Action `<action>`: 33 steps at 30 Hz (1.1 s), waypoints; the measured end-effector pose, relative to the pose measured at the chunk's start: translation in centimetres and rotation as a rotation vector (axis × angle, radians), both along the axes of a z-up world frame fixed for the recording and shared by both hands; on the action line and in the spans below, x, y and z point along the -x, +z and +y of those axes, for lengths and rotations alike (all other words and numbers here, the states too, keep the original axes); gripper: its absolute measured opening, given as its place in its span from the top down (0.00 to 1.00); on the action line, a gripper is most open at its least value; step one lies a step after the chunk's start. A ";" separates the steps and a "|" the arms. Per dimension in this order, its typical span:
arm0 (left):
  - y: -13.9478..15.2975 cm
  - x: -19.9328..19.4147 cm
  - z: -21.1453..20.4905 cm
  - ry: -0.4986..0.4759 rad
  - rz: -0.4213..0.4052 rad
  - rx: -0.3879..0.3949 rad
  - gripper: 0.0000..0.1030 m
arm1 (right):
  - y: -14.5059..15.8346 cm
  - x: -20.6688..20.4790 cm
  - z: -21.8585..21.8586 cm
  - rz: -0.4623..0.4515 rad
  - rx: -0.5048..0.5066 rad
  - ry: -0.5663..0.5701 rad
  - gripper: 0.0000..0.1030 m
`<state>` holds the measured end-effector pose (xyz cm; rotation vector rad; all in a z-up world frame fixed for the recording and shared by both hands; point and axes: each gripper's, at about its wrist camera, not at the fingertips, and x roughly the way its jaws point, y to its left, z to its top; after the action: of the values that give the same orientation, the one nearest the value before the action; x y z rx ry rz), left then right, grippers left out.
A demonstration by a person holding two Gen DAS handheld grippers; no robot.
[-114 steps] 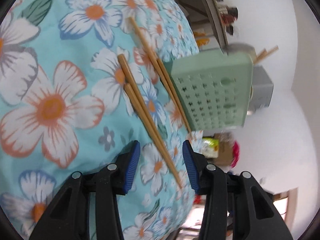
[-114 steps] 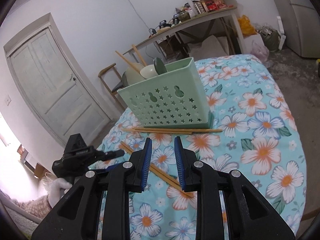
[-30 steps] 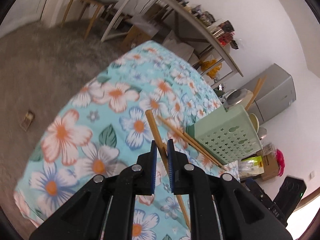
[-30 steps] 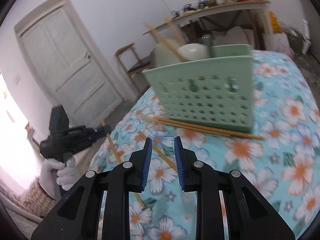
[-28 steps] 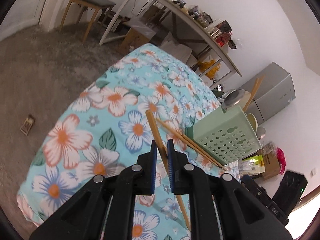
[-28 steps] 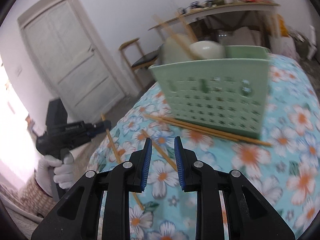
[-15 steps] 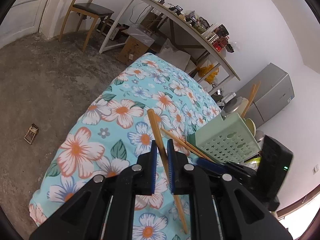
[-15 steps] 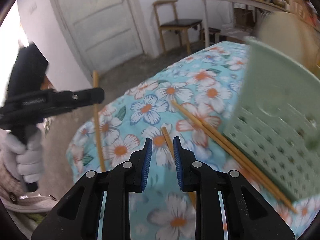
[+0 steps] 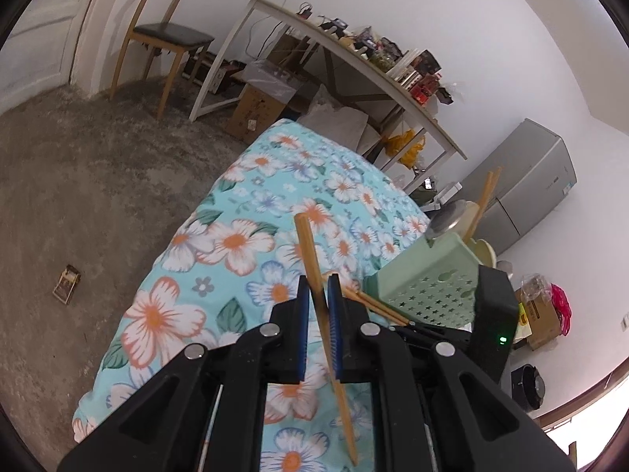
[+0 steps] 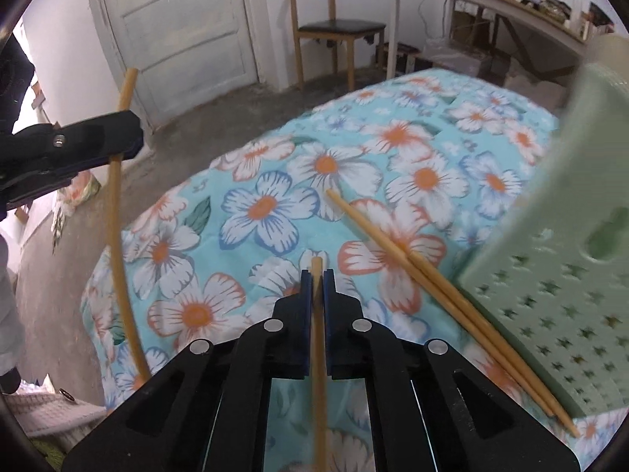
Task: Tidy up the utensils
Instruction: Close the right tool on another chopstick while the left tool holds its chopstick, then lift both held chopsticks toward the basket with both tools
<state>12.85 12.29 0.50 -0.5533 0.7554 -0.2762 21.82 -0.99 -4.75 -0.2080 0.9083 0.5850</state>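
My left gripper is shut on a wooden chopstick and holds it in the air above the floral tablecloth. The right wrist view shows that same left gripper at the left with its chopstick hanging down. My right gripper is low over the cloth, its jaws closing with the pads pressed on a second chopstick. A pair of chopsticks lies against the foot of the green perforated basket. The basket holds upright chopsticks and spoons.
The table's rounded near edge drops to a grey floor. A wooden chair, a long cluttered desk and a grey fridge stand beyond. A white door is behind. A person's pale sleeve shows at the left.
My right gripper swung left and down from facing the basket to the cloth, and its jaws closed on the loose chopstick. The left gripper kept its chopstick raised, barely moving.
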 end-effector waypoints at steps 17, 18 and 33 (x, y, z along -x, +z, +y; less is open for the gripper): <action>5.0 1.2 -6.0 -0.091 -0.133 -0.100 0.94 | 9.6 7.8 -12.4 -0.224 -0.290 -0.212 0.96; 5.4 1.3 -6.3 -0.095 -0.145 -0.104 0.94 | 10.1 8.3 -13.6 -0.232 -0.312 -0.227 0.97; 13.4 0.0 -11.2 -0.217 -0.363 -0.058 0.94 | 12.4 12.2 -22.3 -0.279 -0.510 -0.395 0.97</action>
<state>12.81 1.06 13.88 -0.3523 0.4682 -0.5384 9.59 -23.29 7.65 0.3384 0.4871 0.3884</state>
